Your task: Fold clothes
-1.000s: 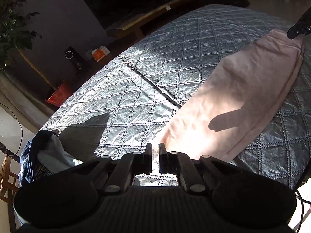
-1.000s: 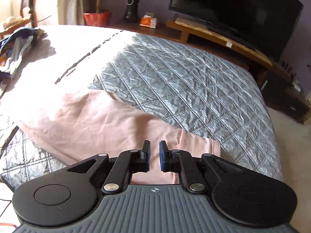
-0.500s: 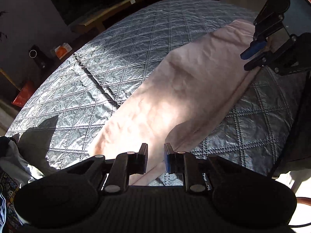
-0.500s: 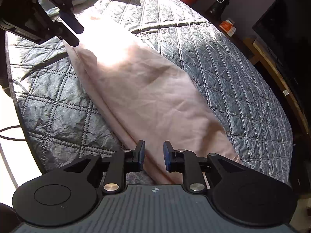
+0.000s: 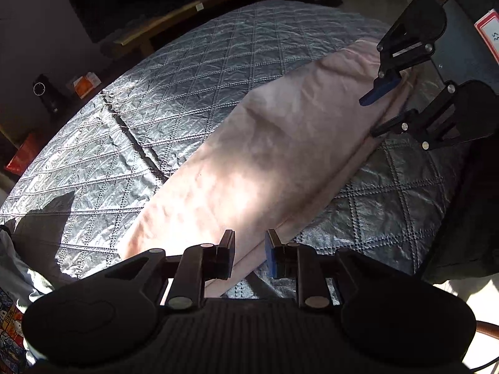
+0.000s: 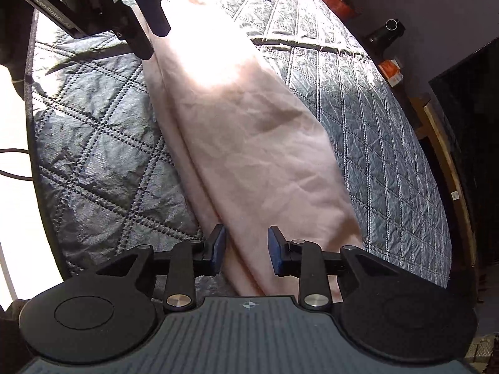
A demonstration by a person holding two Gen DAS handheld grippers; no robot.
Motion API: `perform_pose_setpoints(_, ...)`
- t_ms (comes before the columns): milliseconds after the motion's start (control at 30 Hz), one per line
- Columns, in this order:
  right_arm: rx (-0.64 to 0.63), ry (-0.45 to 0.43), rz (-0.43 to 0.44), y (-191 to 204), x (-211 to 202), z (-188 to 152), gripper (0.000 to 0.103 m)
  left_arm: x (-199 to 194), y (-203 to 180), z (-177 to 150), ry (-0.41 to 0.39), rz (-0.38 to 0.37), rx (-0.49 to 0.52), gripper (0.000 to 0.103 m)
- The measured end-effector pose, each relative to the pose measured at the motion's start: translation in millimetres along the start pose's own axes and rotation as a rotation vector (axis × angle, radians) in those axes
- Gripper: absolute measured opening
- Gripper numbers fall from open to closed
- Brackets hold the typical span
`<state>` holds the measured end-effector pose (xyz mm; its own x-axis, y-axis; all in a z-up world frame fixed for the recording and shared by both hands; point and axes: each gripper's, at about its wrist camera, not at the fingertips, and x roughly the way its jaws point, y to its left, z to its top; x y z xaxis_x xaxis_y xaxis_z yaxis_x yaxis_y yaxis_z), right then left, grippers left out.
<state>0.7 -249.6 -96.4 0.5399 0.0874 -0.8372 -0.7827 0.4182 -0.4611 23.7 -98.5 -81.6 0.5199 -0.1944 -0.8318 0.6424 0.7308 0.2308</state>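
Folding under way: the pink garment point(image 5: 259, 155) is laid lengthwise, already doubled, on the quilted bed point(image 5: 174, 93).
Both ends are straddled by the left claw point(image 5: 249, 254) and right claw point(image 6: 246, 247), narrowly parted, nothing pinched; crosswise folds are left.

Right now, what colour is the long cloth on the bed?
Pale pink cloth, clearest in the right wrist view.

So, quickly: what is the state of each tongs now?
Left tongs: open, holding nothing, over the pink garment edge.
Right tongs: open, holding nothing, over its other end.
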Motion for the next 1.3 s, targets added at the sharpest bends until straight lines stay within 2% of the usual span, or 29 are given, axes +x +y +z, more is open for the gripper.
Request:
perform_pose_setpoints(100,-0.042,0.006,-0.005,3.7,0.7,1.8,0.032,3.5,-7.8,-1.5,0.011,-0.012,0.027,0.021)
perform_pose_setpoints(167,-0.052,0.008,0.002,5.1,2.6,1.9,0.019,7.7,-13.2,-2.6,0.028,-0.012,0.041,0.021)
perform_pose_setpoints(233,-0.052,0.005,0.014,5.8,4.0,1.2,0.009,11.1,-17.7,-3.6,0.043,-0.012,0.054,0.021)
perform_pose_setpoints(333,-0.028,-0.002,0.029,3.5,4.1,-0.1,0.003,13.7,-22.0,-4.9,0.054,-0.01,0.071,0.021)
perform_pose_setpoints(600,0.002,-0.044,0.072,-5.7,-22.1,-2.5,0.001,14.6,-18.7,-4.2,0.058,-0.015,0.054,0.022)
perform_pose_setpoints(867,-0.017,-0.021,0.187,1.3,-9.3,-6.2,0.002,14.2,-19.4,-1.5,0.067,-0.011,0.063,0.023)
perform_pose_setpoints(933,-0.001,-0.013,0.206,0.9,-6.4,-5.9,0.002,11.5,-16.7,0.0,0.064,-0.038,0.055,0.024)
perform_pose_setpoints(967,0.018,-0.012,0.218,-1.5,-7.5,-5.5,0.007,9.5,-14.5,1.2,0.061,-0.061,0.044,0.024)
perform_pose_setpoints(1033,0.095,-0.032,0.271,-11.9,-16.7,-5.5,0.009,3.6,-6.4,5.2,0.041,-0.121,-0.011,0.025)
perform_pose_setpoints(1100,0.241,-0.104,0.297,-32.0,-29.0,-5.2,0.016,-2.2,2.0,9.6,0.0,-0.147,-0.062,0.026)
perform_pose_setpoints(1167,0.393,-0.164,0.21,-51.5,-33.8,-7.4,0.032,-1.0,9.3,13.9,-0.013,-0.117,-0.109,0.03)
perform_pose_setpoints(1233,0.516,-0.162,0.121,-66.7,-23.4,-11.6,0.031,4.5,14.7,18.0,-0.002,-0.082,-0.145,0.03)
perform_pose_setpoints(1300,0.587,-0.123,0.063,-74.7,-2.8,-15.8,0.032,11.6,16.7,20.0,0.02,-0.067,-0.17,0.03)
